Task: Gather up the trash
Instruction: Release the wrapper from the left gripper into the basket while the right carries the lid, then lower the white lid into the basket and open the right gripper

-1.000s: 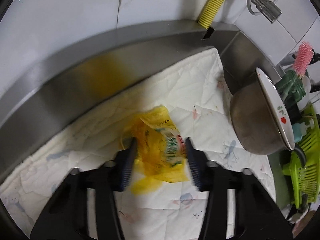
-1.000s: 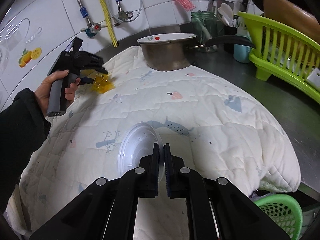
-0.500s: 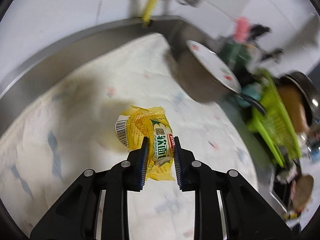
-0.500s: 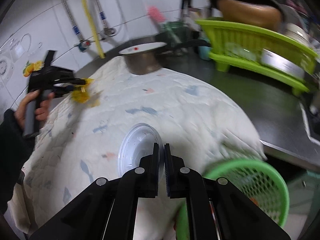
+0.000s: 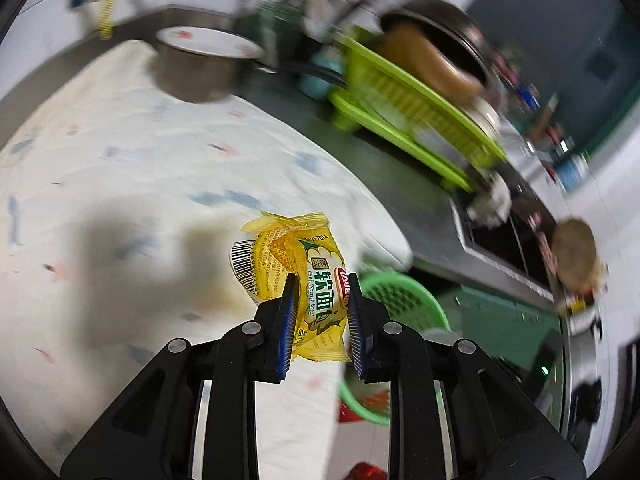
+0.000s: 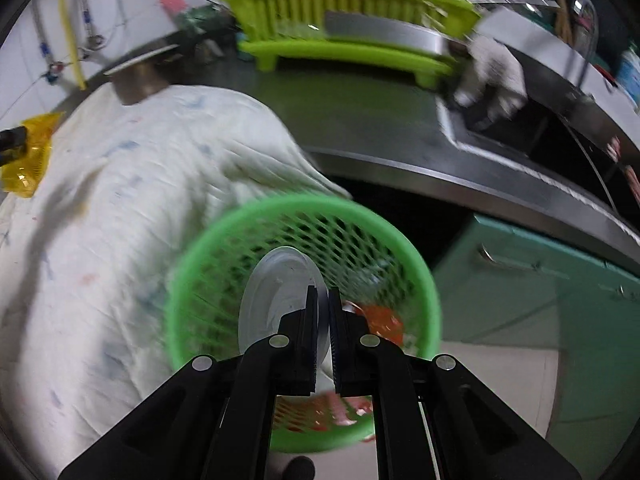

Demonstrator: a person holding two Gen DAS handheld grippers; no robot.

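Observation:
My left gripper (image 5: 320,304) is shut on a yellow bread wrapper (image 5: 296,264) and holds it above the white quilted cloth (image 5: 120,168). The wrapper also shows at the left edge of the right wrist view (image 6: 32,156). My right gripper (image 6: 323,312) is shut on the rim of a clear plastic lid (image 6: 276,292) and holds it over the mouth of a green mesh trash basket (image 6: 240,220). The basket holds red and orange scraps (image 6: 380,320). The basket also shows in the left wrist view (image 5: 400,292), just past the cloth's edge.
A metal pot with a white lid (image 5: 200,64) stands at the cloth's far end. A lime green dish rack (image 6: 344,20) with dishes sits on the steel counter (image 6: 360,112). A sink (image 6: 520,128) lies to the right. Green cabinet fronts (image 6: 540,300) stand below the counter.
Both grippers swung right toward the counter's edge. The left closed on the wrapper and lifted it off the cloth. The right carried the lid from the cloth to above the green basket.

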